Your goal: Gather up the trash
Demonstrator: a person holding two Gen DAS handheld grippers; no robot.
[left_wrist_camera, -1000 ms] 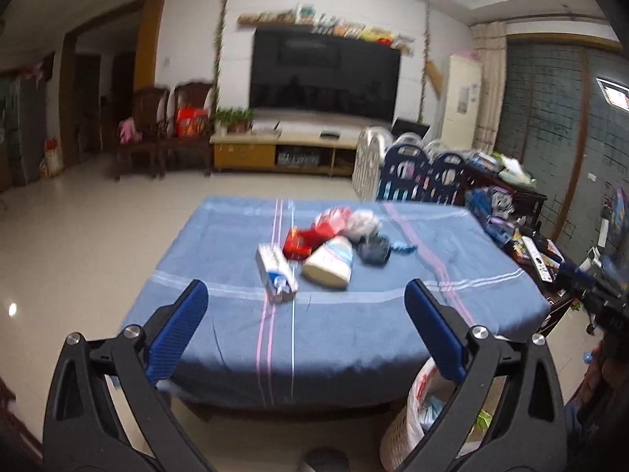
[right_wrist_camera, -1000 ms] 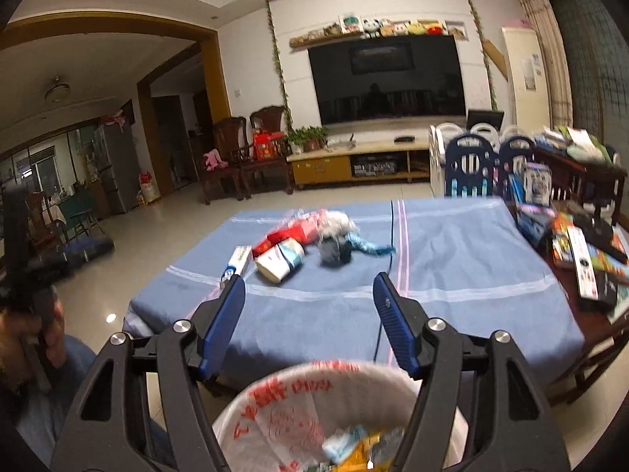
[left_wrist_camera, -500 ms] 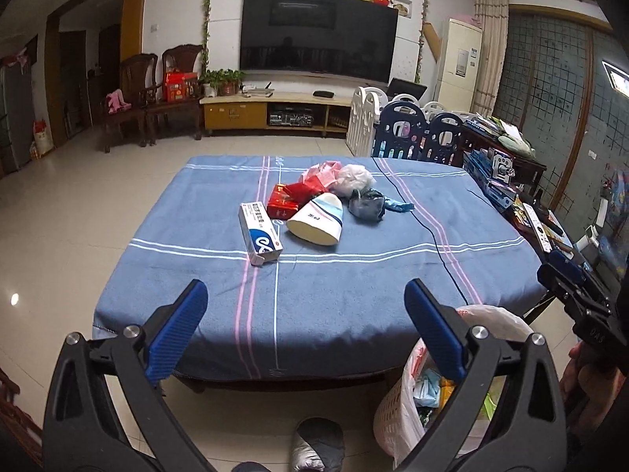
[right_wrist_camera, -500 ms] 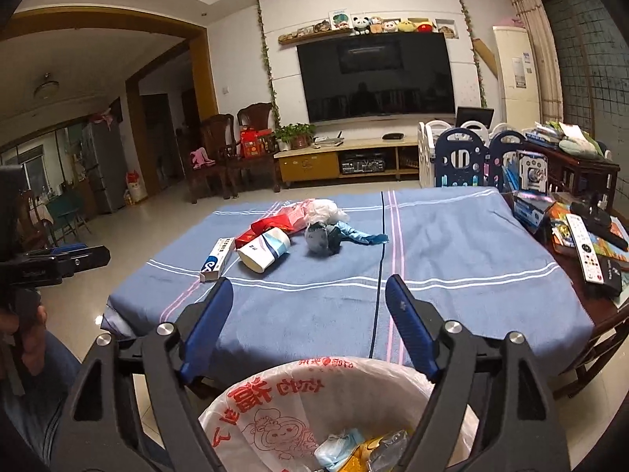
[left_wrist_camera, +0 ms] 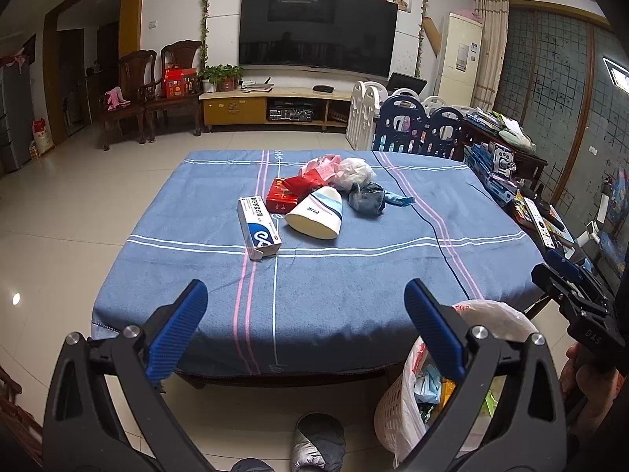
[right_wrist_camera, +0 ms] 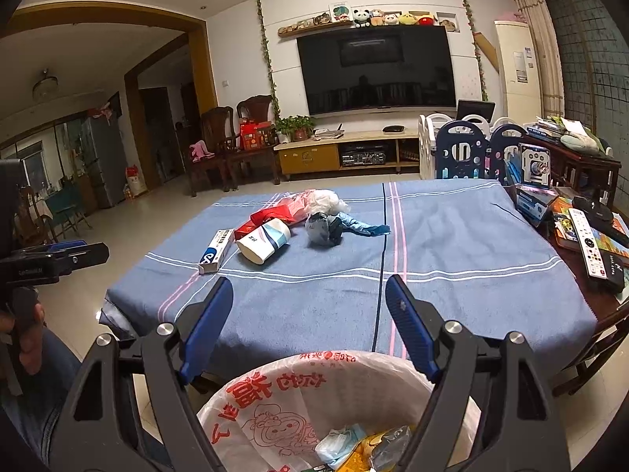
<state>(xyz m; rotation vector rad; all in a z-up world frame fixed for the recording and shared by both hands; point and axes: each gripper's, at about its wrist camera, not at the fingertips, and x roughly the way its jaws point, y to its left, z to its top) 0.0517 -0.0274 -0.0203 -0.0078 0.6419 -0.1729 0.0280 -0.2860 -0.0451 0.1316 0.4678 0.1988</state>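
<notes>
A pile of trash lies mid-table on the blue cloth: a white-and-blue box (left_wrist_camera: 258, 227), a red packet (left_wrist_camera: 280, 199), a tipped paper cup (left_wrist_camera: 316, 215), a dark crumpled bag (left_wrist_camera: 367, 198), a white wad (left_wrist_camera: 356, 169). The same box (right_wrist_camera: 215, 250) and cup (right_wrist_camera: 264, 240) show in the right wrist view. A white basket lined with a printed bag (right_wrist_camera: 310, 405) holds some trash below the table's near edge; it also shows in the left wrist view (left_wrist_camera: 409, 397). My left gripper (left_wrist_camera: 306, 334) and right gripper (right_wrist_camera: 308, 326) are open and empty, short of the table.
The table (left_wrist_camera: 314, 295) has a dark cable (right_wrist_camera: 381, 259) across it. A side table at the right holds remotes (right_wrist_camera: 589, 242) and boxes. Blue-and-white playpen panels (left_wrist_camera: 409, 126) stand behind. A foot (left_wrist_camera: 318, 444) shows on the floor.
Both grippers have drawn back and tilted down a little, so the table looks farther and the basket shows more. Both stay open and empty.
</notes>
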